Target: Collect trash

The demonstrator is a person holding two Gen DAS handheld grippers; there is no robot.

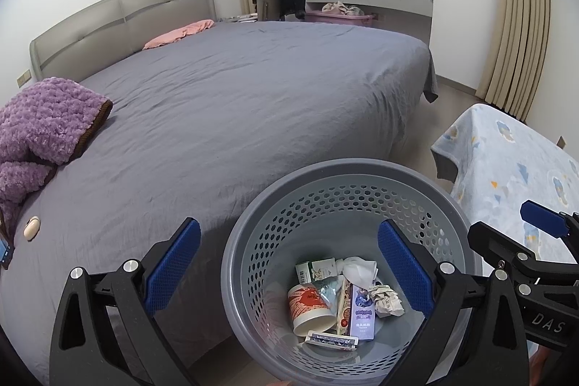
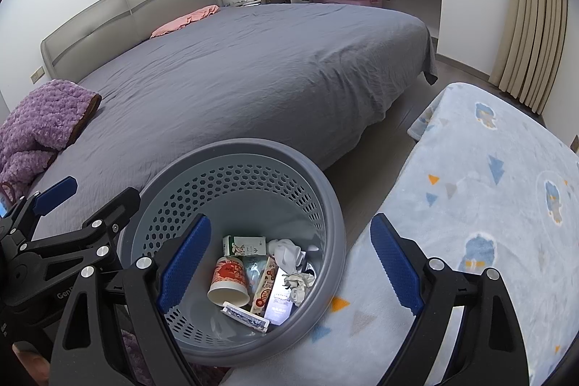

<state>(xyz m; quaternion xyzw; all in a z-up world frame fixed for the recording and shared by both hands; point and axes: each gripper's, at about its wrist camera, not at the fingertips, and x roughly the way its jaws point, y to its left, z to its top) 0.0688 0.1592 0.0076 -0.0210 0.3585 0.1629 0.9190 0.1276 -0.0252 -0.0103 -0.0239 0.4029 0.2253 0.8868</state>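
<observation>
Blue-padded jaws of the left gripper [image 1: 289,277] are seen spread wide apart and empty, poised above the grey perforated basket [image 1: 253,227], whose near rim is straddled by them: one pad lies outside the rim toward the bed, the other over the basket's inside. Jaws of the right gripper [image 2: 293,263] are likewise held wide apart with nothing between them, one pad over the basket's interior and the other over the blue patterned blanket [image 2: 488,205] just beside it. Both grippers are pointed forward and downward, side by side, each visible at the edge of the other's view.

Trash is gathered at the bottom of the basket: a red-and-white paper cup [image 1: 311,308] lying on its side, a small green-and-white carton [image 1: 315,268], a white tissue [image 1: 360,268], a crumpled paper ball [image 1: 389,301], a purple carton [image 1: 362,317], and a flat wrapper [image 1: 331,339] nearest the camera. None of it is touched by either gripper.

Beyond the basket's far rim, the bed [image 1: 235,96] with its grey sheet is seen, with a purple fleece blanket [image 1: 43,118] at its left edge.
</observation>
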